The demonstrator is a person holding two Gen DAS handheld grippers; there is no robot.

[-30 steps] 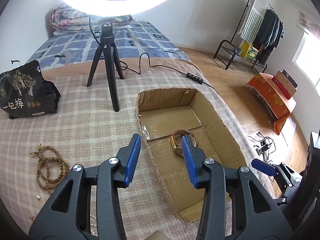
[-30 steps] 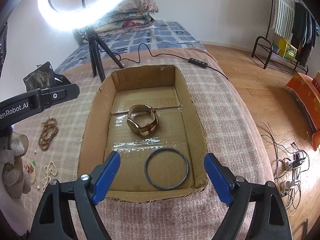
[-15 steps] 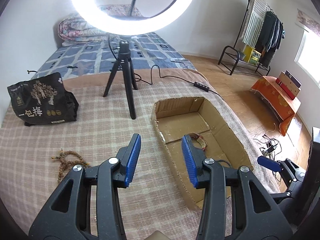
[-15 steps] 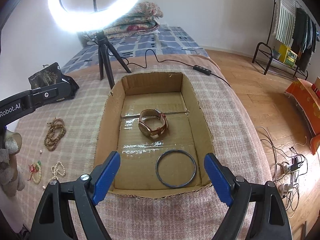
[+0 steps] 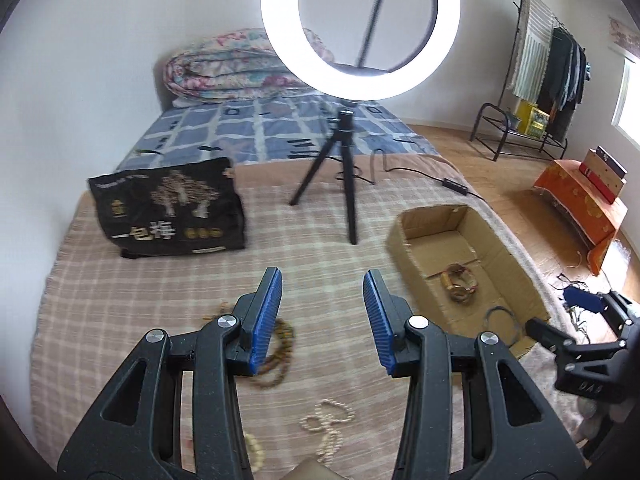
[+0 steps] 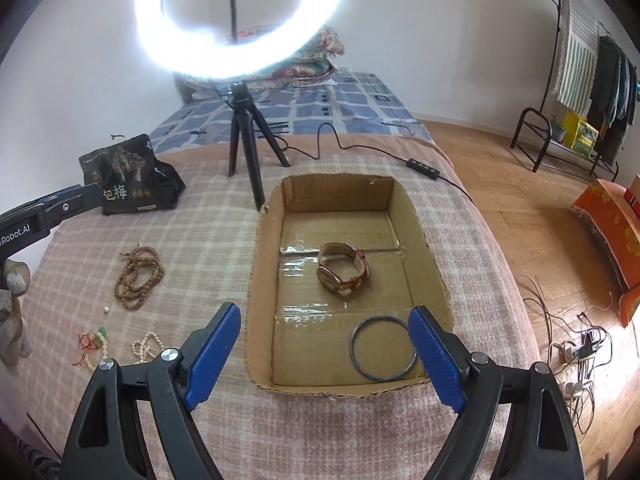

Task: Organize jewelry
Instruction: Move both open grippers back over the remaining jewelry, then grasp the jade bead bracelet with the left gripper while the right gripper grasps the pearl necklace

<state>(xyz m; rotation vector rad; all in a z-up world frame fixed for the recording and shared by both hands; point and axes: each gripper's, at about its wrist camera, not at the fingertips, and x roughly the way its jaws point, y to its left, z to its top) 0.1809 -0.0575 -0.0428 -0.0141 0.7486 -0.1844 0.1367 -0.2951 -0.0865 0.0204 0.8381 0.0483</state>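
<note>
A cardboard box (image 6: 264,280) lies on the checked blanket. Inside it are a gold watch with a brown strap (image 6: 342,272) and a dark thin bangle (image 6: 382,348). My right gripper (image 6: 325,312) hangs open and empty over the box's near edge. Left of the box lie a wooden bead bracelet (image 6: 138,276), a pearl string (image 6: 148,346) and a pale bracelet with red cord (image 6: 94,340). My left gripper (image 5: 322,276) is open and empty above the wooden beads (image 5: 280,344) and the pearl string (image 5: 328,420). In the left wrist view the box (image 5: 400,248) sits to the right.
A ring light on a black tripod (image 6: 244,148) stands behind the box, and its cable and controller (image 6: 422,168) trail to the right. A black printed bag (image 5: 172,208) sits at the back left. The bed edge drops to a wooden floor with cables (image 6: 576,352) on the right.
My left gripper has swung left, off the box and over the loose bracelets. My right gripper has drawn back and up a little from the box. Neither gripper's opening has changed.
</note>
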